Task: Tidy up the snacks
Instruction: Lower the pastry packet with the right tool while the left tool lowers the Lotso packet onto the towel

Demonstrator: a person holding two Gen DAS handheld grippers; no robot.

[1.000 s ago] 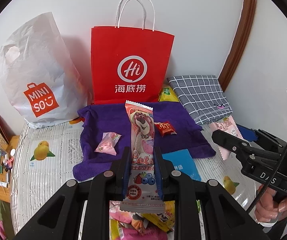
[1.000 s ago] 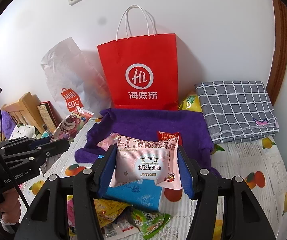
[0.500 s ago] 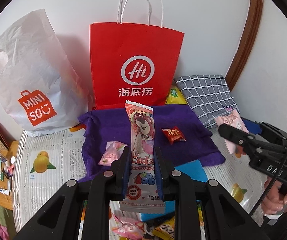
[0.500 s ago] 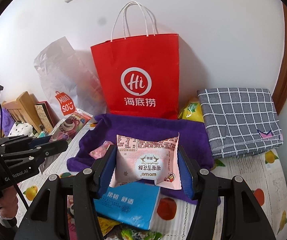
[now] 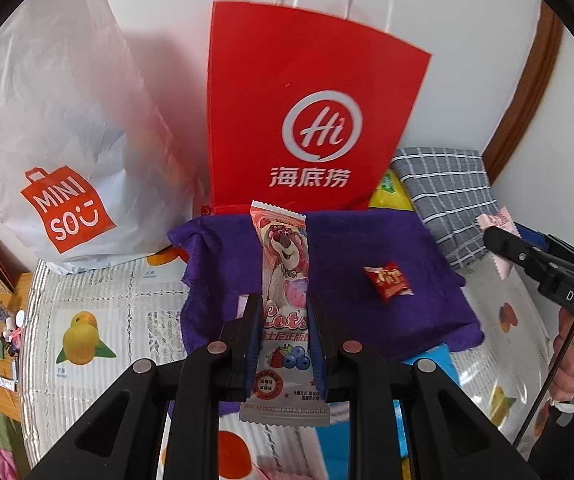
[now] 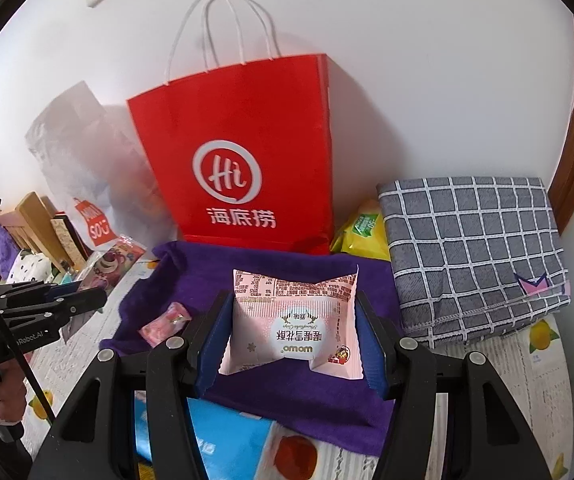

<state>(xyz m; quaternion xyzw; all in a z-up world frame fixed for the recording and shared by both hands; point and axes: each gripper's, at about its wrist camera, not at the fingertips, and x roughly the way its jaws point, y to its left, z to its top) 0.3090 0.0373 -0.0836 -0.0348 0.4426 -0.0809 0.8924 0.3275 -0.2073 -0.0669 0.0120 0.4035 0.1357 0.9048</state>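
My left gripper (image 5: 285,308) is shut on a long pink bear-print snack packet (image 5: 285,280), held upright above the purple cloth (image 5: 367,320). My right gripper (image 6: 293,312) is shut on a pink pillow-shaped snack pack (image 6: 295,324), also above the purple cloth (image 6: 287,400). A small red candy packet (image 5: 389,280) lies on the cloth to the right. A small pink candy (image 6: 165,322) lies on its left side. The red paper bag (image 5: 307,120) stands right behind the cloth, against the wall; it also shows in the right wrist view (image 6: 243,160).
A white Miniso plastic bag (image 5: 59,140) stands left of the red bag. A folded grey checked cloth (image 6: 475,252) lies at the right. A yellow snack bag (image 6: 361,232) sits beside the red bag. A blue packet (image 6: 223,440) lies on the fruit-print tablecloth (image 5: 87,320) in front.
Both grippers have moved forward with their packets, from over the snack pile at the table front to above the purple cloth, closer to the red bag.
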